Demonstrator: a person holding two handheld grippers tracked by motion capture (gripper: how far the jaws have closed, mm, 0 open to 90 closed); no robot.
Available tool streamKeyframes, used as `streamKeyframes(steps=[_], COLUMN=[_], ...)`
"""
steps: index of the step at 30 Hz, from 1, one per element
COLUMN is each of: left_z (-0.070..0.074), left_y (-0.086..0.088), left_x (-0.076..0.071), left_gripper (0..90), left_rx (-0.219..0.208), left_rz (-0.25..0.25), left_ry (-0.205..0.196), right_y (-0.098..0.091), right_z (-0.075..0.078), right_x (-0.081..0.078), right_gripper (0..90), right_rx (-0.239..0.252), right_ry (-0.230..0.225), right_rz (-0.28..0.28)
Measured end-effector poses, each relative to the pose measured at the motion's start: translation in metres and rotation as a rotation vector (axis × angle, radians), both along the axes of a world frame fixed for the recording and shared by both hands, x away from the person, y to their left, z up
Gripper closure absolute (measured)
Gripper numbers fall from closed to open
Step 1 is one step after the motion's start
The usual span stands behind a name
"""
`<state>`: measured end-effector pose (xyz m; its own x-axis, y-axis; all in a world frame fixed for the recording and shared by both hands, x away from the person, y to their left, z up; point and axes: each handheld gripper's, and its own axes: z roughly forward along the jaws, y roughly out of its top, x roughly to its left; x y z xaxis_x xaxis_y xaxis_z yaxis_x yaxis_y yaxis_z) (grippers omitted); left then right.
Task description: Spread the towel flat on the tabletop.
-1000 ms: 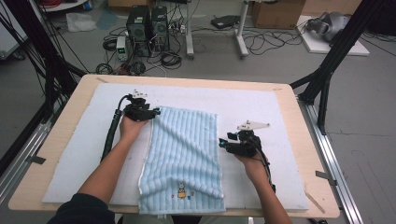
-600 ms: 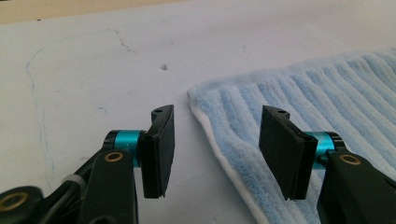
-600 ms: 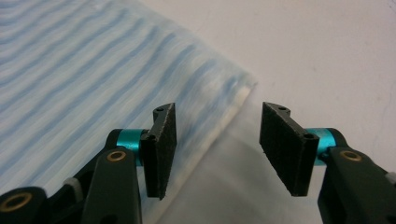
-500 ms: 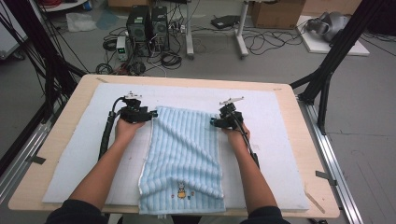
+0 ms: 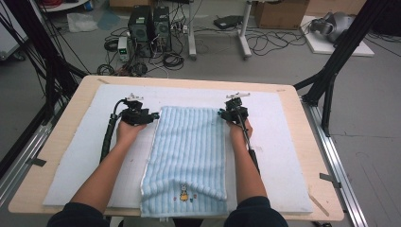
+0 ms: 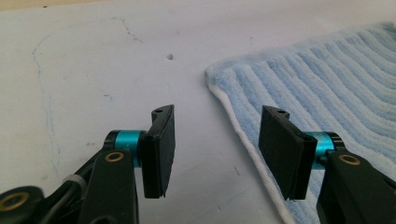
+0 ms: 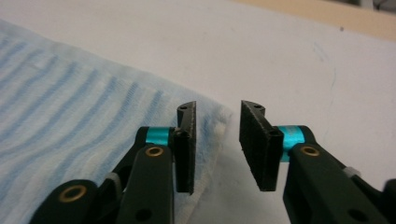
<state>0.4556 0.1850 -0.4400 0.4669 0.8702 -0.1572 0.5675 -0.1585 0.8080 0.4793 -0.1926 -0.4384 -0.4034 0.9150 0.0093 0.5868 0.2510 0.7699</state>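
At the near edge of the worktop (image 5: 61, 156) the person's forearms come in, one on each side of a light blue towel (image 5: 189, 156). The towel's near end is folded over on itself, with a small embroidered figure on it, and lies close to the worktop's near edge. The towel is ribbed terry, soft blue stripes running lengthwise, with a white hem along its side. It lies flat on a white felt-like mat (image 5: 80, 161) that covers most of the pale wooden worktop; bare mat stays open on both sides of the towel and beyond its far end.

Farther up, the left gripper (image 5: 150, 116) sits just beside the towel's far left corner. In the left gripper view its jaws stand apart over the hem, one over bare mat, the other over the towel's edge, with nothing pinched between them. The right gripper (image 5: 223, 113) is at the towel's far right corner. Its jaws have just been closing; in the right gripper view they still stand apart, straddling the corner's edge, the pads not pressing on cloth.

Beyond the worktop's far edge lie a grey floor, tangled cables (image 5: 265, 42) and computer towers (image 5: 149, 23); black frame posts stand at either side.
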Motion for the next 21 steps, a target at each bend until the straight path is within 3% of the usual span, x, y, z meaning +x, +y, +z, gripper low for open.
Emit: streamKeyframes(steps=[2,7,8,10,12,13,14,15,16,18,20,21], left_z=[-0.003,-0.010,-0.011,-0.011,-0.011,-0.011,-0.010,-0.009,-0.009,-0.009,-0.011,-0.011], left_y=[-0.004,-0.017,-0.025,-0.027,-0.033,-0.036,-0.038,-0.041,-0.044,-0.043,-0.038,-0.038], left_x=[0.004,0.014,0.019,0.021,0.023,0.023,0.025,0.028,0.033,0.036,0.040,0.040], left_gripper=[49.1,52.9,53.9,54.8,70.9,70.9,86.8,86.8,87.6,87.7,86.6,79.5], left_rx=[-0.021,0.002,0.051,0.056,0.118,0.133,0.133,0.159,0.194,0.189,0.118,0.118], left_rz=[0.006,-0.012,-0.011,-0.015,-0.015,-0.019,-0.023,0.000,0.063,0.089,0.107,0.107], left_ry=[-0.030,-0.002,0.008,-0.005,-0.018,-0.029,-0.028,-0.030,-0.037,-0.038,-0.017,-0.017], right_y=[-0.004,-0.009,-0.013,-0.015,-0.022,-0.022,-0.025,-0.025,-0.028,-0.030,-0.031,-0.029], right_z=[0.004,0.011,0.013,0.014,0.013,0.013,0.010,0.010,0.007,0.005,0.002,0.002], right_x=[-0.003,-0.011,-0.017,-0.020,-0.028,-0.028,-0.032,-0.032,-0.035,-0.037,-0.038,-0.038], right_gripper=[62.7,60.0,59.2,58.9,57.3,57.3,57.3,57.3,57.3,57.5,57.6,57.8], right_rx=[0.018,0.041,0.049,0.048,0.066,0.066,0.070,0.070,0.071,0.076,0.105,0.120], right_ry=[-0.007,0.001,0.000,-0.002,0.006,0.006,0.016,0.016,0.025,0.029,0.041,0.042], right_rz=[0.024,0.049,0.059,0.062,0.066,0.066,0.064,0.064,0.058,0.049,0.028,0.029])
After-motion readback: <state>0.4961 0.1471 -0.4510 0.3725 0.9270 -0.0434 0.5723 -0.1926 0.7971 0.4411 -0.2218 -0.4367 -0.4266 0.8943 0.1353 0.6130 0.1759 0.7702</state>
